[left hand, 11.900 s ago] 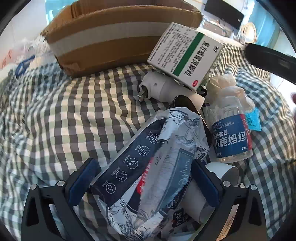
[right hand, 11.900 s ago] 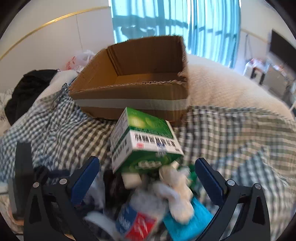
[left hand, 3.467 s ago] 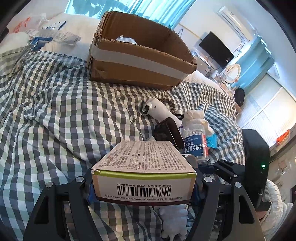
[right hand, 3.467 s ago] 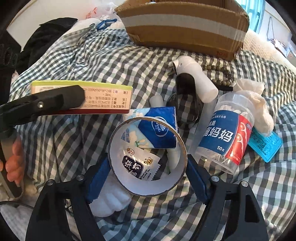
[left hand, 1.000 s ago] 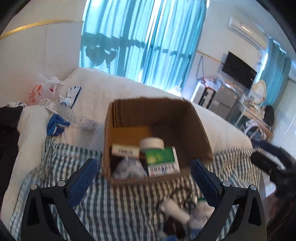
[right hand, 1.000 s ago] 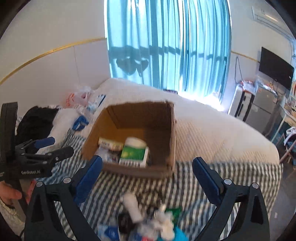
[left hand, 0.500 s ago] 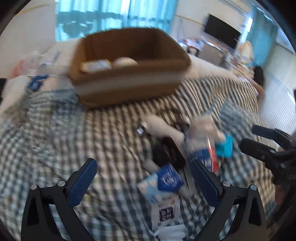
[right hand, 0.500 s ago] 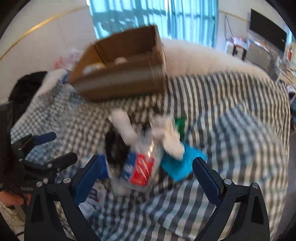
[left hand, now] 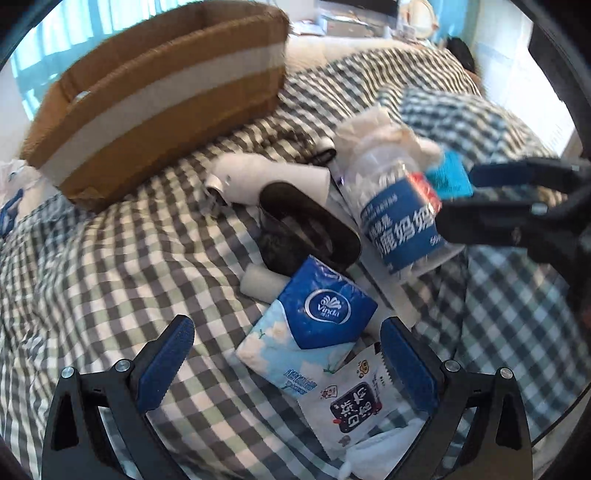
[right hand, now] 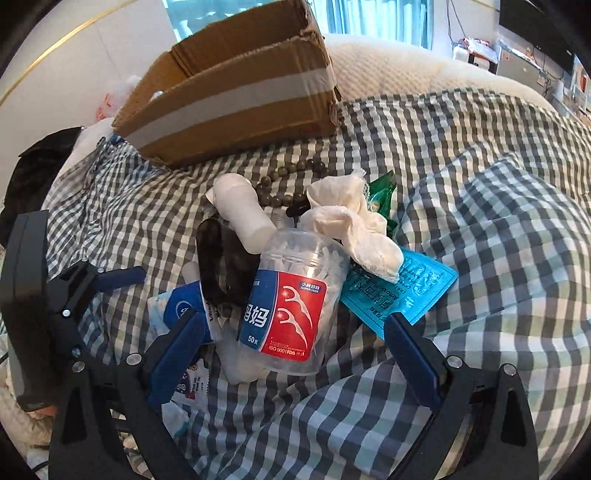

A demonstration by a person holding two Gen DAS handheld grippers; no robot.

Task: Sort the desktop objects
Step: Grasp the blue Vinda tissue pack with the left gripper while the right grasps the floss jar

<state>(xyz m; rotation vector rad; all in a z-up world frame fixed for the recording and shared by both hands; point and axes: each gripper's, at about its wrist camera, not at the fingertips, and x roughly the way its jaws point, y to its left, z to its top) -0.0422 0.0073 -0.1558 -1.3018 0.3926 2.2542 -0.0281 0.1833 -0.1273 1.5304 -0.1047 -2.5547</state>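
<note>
While both grippers [left hand: 284,358] [right hand: 291,347] gape empty, only the right view shows beads [right hand: 291,173]; only the left, a sachet [left hand: 354,402].

The cardboard box [right hand: 236,92] wall hides whatever, perhaps, lies inside.

A home bedroom. The things lie on a bed under a checked bedsheet [right hand: 480,229], with a cream quilt [right hand: 399,70] beyond it. Teal curtains [right hand: 369,18] hang at the window far ahead of the gripper, and household appliances [right hand: 517,66] stand to the right.
</note>
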